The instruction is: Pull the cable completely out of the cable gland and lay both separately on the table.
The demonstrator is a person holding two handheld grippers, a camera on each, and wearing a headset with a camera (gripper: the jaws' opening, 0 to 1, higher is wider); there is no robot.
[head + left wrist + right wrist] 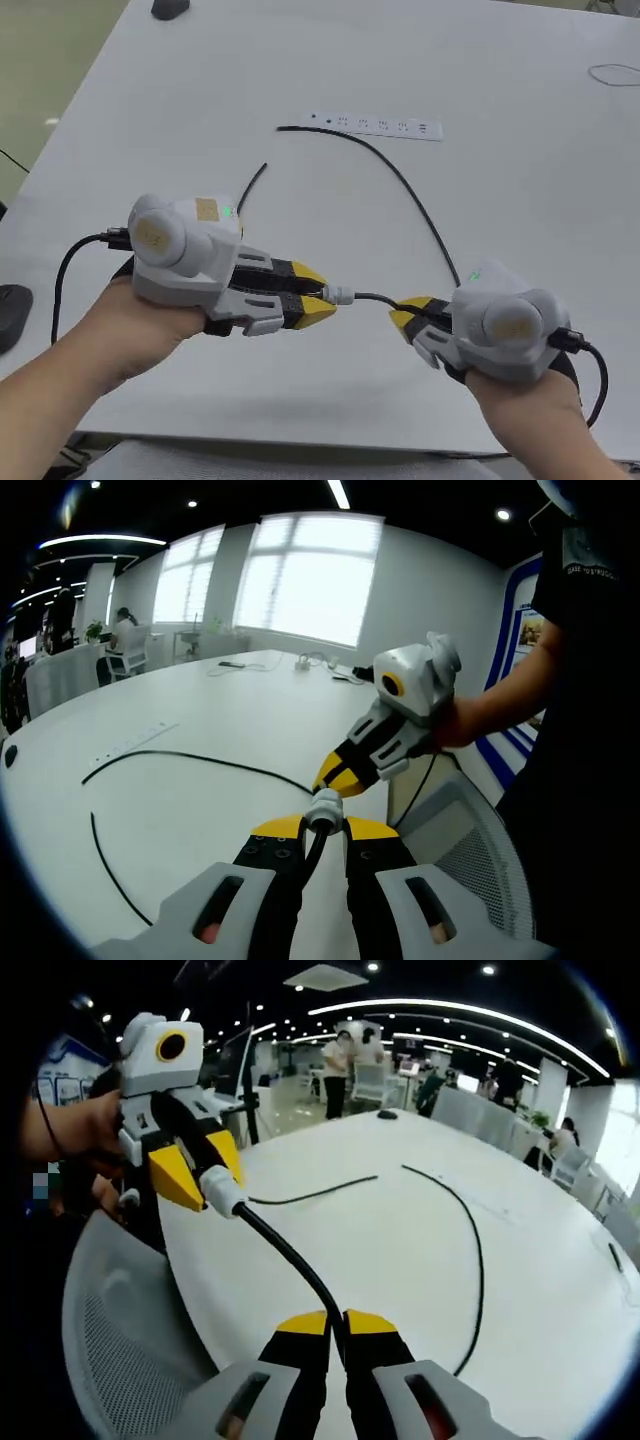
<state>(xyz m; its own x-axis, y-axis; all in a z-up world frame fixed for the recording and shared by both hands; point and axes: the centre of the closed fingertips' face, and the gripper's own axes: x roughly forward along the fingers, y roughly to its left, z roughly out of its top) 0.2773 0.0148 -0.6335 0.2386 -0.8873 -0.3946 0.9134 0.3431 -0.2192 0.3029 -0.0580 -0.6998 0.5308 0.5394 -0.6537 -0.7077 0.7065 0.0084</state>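
Observation:
A small pale grey cable gland (338, 295) is pinched at the tips of my left gripper (325, 297), which is shut on it above the table's near edge. A black cable (420, 210) leaves the gland and passes into my right gripper (405, 312), which is shut on it a short way to the right. Beyond that grip the cable arcs back over the white table (520, 180). In the left gripper view the gland (323, 808) sits between my left gripper (323, 827) tips. The right gripper view shows the cable (285, 1250) running from my right gripper (337, 1322) to the gland (222, 1192).
A white power strip (375, 126) lies at the far middle, by the cable's end. A short loose black cable piece (252, 185) lies left of the arc. A dark object (170, 8) sits at the far edge, and a mesh chair (120, 1360) stands below the table's edge.

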